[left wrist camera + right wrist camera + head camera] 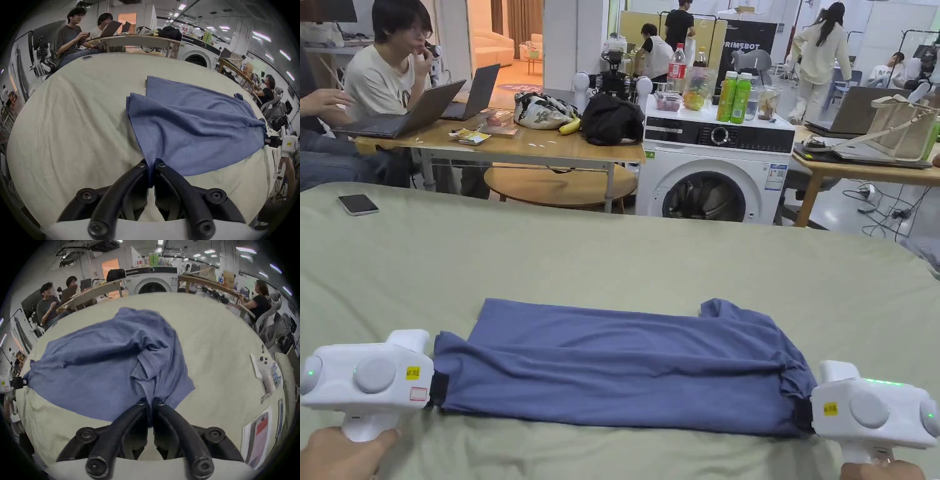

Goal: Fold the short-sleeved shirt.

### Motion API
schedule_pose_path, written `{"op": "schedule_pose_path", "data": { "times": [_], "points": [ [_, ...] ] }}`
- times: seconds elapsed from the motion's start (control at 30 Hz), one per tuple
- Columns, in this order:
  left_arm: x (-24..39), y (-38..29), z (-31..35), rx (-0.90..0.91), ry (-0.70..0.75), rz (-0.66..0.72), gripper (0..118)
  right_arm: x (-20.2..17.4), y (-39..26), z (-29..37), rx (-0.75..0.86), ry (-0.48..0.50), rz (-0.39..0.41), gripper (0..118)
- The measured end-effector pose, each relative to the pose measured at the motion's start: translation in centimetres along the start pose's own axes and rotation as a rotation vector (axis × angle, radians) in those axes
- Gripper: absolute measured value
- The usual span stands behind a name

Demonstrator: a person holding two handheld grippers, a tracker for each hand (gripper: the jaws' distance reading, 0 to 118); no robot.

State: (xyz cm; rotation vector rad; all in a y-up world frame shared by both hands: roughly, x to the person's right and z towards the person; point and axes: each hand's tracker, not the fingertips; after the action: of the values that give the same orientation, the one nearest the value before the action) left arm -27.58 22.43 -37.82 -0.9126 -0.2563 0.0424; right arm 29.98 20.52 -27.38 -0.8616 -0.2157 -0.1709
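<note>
A washing machine (712,169) stands between wooden desks (506,147) under ceiling strip lights (261,36).

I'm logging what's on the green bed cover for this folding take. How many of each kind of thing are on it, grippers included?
Blue shirt: 1
Grippers: 2, the left gripper and right gripper, each clamped on a shirt end
Phone: 1
Total: 4

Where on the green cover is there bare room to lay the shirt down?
The wide strip of green cover beyond the blue shirt is bare apart from a phone at its far left. The near edge is crowded: left gripper and right gripper hold the shirt's ends.
</note>
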Motion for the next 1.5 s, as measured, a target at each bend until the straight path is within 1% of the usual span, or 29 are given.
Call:
{"op": "schedule_pose_path", "data": {
  "times": [0.07, 0.13, 0.17, 0.2, 0.33, 0.37, 0.47, 0.57, 0.67, 0.77, 0.8, 0.83, 0.87, 0.9, 0.93, 0.97, 1.0, 1.07, 1.13, 1.23, 1.27, 1.3, 1.33, 1.37, 1.4, 1.43, 1.5],
  "points": [
    [-0.1, 0.2, 1.4, 0.021, -0.011, -0.002, 0, 0.4, 0.2, 1.9, 0.022, 0.016, -0.001, 1],
    [-1.0, 0.5, 1.9, 0.037, -0.030, -0.001, 0, 0.2, 0.0, 3.8, 0.038, 0.015, 0.021, 1],
    [-1.1, 0.3, 2.7, 0.043, -0.030, -0.007, 0, 0.1, -0.4, 4.9, 0.040, -0.015, 0.044, 1],
    [-1.3, 0.0, 3.4, 0.043, -0.030, -0.012, 0, 0.1, -0.8, 5.6, 0.028, -0.026, 0.056, 1],
    [-2.4, -2.4, 5.2, 0.025, -0.049, -0.001, 0, 0.6, -3.8, 7.9, -0.010, -0.021, 0.048, 1],
    [-2.7, -3.6, 5.5, 0.013, -0.052, 0.006, 0, 0.5, -5.1, 8.2, -0.040, -0.025, 0.063, 1],
    [-2.9, -6.5, 5.7, -0.030, -0.045, 0.008, 0, 0.2, -8.1, 8.3, -0.097, -0.057, 0.099, 1],
    [-2.8, -9.2, 5.2, -0.056, -0.037, 0.018, 0, 0.0, -10.4, 7.5, -0.119, -0.081, 0.093, 1],
    [-2.7, -10.6, 3.7, -0.071, -0.026, 0.017, 0, -0.5, -11.3, 6.2, -0.120, -0.102, 0.106, 1],
    [-3.2, -10.6, 2.5, -0.050, -0.016, 0.027, 0, -1.1, -10.8, 5.8, -0.103, -0.131, 0.107, 3],
    [-3.2, -10.4, 2.3, -0.043, -0.016, 0.028, 0, -1.3, -10.7, 5.8, -0.101, -0.142, 0.110, 8],
    [-3.1, -10.3, 2.2, -0.037, -0.014, 0.024, 0, -1.5, -10.5, 5.8, -0.102, -0.146, 0.110, 16],
    [-3.0, -10.0, 2.3, -0.039, -0.008, 0.022, 0, -1.7, -10.3, 6.4, -0.100, -0.164, 0.106, 30],
    [-2.9, -9.8, 2.4, -0.044, -0.002, 0.024, 10, -1.9, -10.1, 6.9, -0.077, -0.195, 0.100, 52],
    [-2.9, -9.9, 2.5, -0.041, 0.004, 0.023, 20, -2.1, -9.9, 7.3, -0.051, -0.200, 0.095, 60],
    [-2.7, -9.8, 2.8, -0.023, 0.019, 0.021, 29, -2.3, -9.6, 8.1, 0.003, -0.188, 0.083, 60],
    [-2.6, -9.7, 3.2, -0.003, 0.022, 0.019, 35, -2.6, -9.3, 8.9, 0.042, -0.177, 0.078, 60],
    [-1.8, -8.8, 4.4, 0.083, -0.006, 0.023, 35, -3.6, -8.5, 10.0, 0.120, -0.152, 0.066, 60],
    [-1.1, -8.3, 5.4, 0.172, -0.022, 0.015, 35, -4.5, -8.1, 11.0, 0.246, -0.125, 0.052, 60],
    [0.8, -7.8, 7.1, 0.329, -0.002, -0.048, 35, -6.2, -7.6, 11.5, 0.384, -0.122, 0.054, 59],
    [1.4, -7.7, 7.5, 0.384, 0.007, -0.072, 35, -6.7, -7.6, 11.7, 0.424, -0.113, 0.057, 54],
    [2.0, -7.4, 7.8, 0.427, 0.022, -0.087, 35, -7.2, -7.3, 11.5, 0.441, -0.106, 0.065, 33],
    [2.3, -7.2, 7.8, 0.437, 0.036, -0.089, 32, -7.5, -7.1, 11.4, 0.447, -0.110, 0.068, 11],
    [2.5, -6.6, 7.7, 0.430, 0.037, -0.089, 22, -8.0, -6.9, 11.2, 0.474, -0.118, 0.061, 0],
    [2.6, -6.1, 7.4, 0.424, 0.039, -0.090, 0, -8.3, -6.7, 11.1, 0.484, -0.110, 0.054, 0],
    [3.0, -5.5, 7.4, 0.431, 0.062, -0.089, 0, -8.5, -6.4, 10.9, 0.487, -0.090, 0.051, 0],
    [2.6, -4.0, 6.7, 0.400, 0.026, -0.072, 0, -8.8, -5.9, 10.4, 0.493, -0.076, 0.046, 0]
  ]
}}
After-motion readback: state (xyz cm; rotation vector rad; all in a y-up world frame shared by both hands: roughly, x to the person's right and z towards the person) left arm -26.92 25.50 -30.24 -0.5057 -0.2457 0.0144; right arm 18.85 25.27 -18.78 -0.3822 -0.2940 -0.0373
